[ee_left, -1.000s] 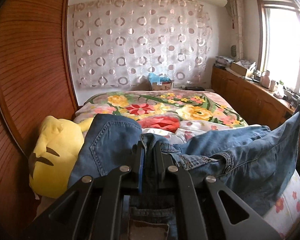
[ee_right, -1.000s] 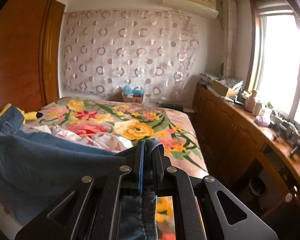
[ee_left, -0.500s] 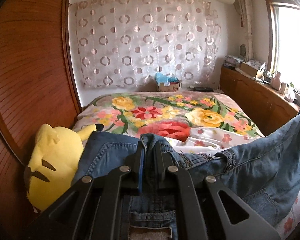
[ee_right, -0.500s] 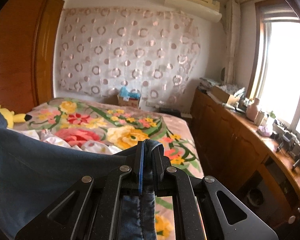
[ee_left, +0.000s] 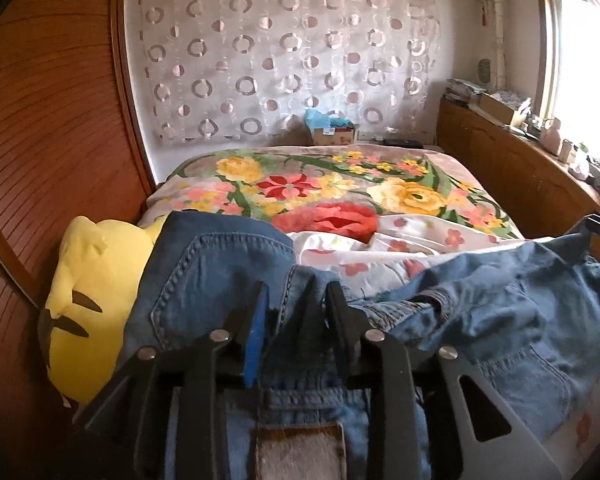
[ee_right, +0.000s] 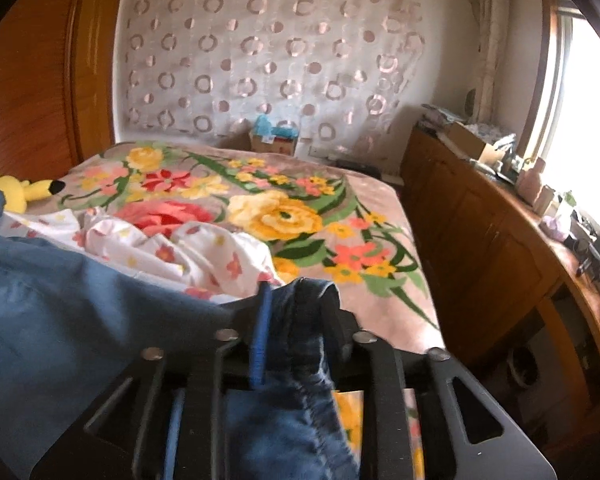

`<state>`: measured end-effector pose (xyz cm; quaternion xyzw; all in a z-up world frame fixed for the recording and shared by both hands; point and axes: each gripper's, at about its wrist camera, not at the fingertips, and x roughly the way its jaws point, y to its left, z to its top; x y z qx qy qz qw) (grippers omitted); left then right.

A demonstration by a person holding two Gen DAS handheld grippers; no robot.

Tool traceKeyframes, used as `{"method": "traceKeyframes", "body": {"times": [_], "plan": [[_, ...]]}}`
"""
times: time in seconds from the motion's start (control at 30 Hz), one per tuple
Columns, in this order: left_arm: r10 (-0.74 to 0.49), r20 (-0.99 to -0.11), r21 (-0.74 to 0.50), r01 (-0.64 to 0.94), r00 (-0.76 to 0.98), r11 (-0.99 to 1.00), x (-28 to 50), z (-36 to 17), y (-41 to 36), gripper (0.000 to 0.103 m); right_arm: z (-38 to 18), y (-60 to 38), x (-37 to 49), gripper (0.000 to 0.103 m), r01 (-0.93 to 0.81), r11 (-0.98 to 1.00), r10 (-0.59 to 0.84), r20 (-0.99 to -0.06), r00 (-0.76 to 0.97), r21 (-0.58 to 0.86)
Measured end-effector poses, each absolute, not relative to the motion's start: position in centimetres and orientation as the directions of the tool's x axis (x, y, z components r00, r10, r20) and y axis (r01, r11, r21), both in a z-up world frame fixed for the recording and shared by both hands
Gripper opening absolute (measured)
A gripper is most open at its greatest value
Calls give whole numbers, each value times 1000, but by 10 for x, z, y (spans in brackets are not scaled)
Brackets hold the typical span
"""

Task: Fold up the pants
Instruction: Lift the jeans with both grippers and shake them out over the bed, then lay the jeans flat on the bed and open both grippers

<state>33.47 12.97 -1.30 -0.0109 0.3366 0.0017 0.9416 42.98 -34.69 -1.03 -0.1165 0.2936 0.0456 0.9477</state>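
L gripper point(ee_left: 296, 300): jaws opening, fingers apart w/ gap; denim waistband sits between them, pads not pressing on it.
R gripper point(ee_right: 296, 300): jaws opening too; rolled denim edge between the fingers, looks loose, no pinch visible. Frame is a bit blurred.
pants point(ee_left: 480, 312): blue jeans, spread across near end of bed, span from L gripper over to R. Waistband + brown patch label at bottom of L view, one part draped up over the yellow plush. In R view point(ee_right: 80, 320) fabric fills lower left, hem edge hangs down through the jaws.
bed point(ee_left: 440, 164): floral blanket, big yellow/red flowers, far half bare of clothes.
white sheet point(ee_left: 360, 248): small-flower print, crumpled, lies mid-bed just beyond the jeans.
yellow plush point(ee_left: 88, 292): left of bed against wood wardrobe point(ee_left: 40, 140), jeans touch its right side. Also seen far left in R view point(ee_right: 20, 192).
curtain point(ee_left: 284, 60): circle pattern, back wall.
cardboard box point(ee_left: 334, 132): behind bed foot, blue stuff on top.
cabinet point(ee_right: 480, 232): wood, runs along right wall under window, clutter on top.
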Motion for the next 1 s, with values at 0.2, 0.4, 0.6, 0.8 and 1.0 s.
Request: {"method": "traceKeyframes", "body": {"times": [0.2,0.4,0.6,0.8,1.0], "plan": [[-22,-610,-51,-11,792,999,314,-4,133,33,-1,-344,409,50,-157,971,30,-561,827,-179],[-29,-583,-27,16,812,1000,289,9,120,33,10,-346,387,51,-175,976,73,-561,825,-132],[-102,-598,-46,92,795,995,273,-1,91,33,15,-346,357,58,-203,973,106,-576,810,-107],[-190,-637,-102,163,747,981,266,-28,57,33,15,-349,327,58,-216,972,122,-590,798,-92],[-216,-678,-86,216,703,973,259,-48,26,33,0,-356,302,74,-215,975,137,-621,772,-52]]}}
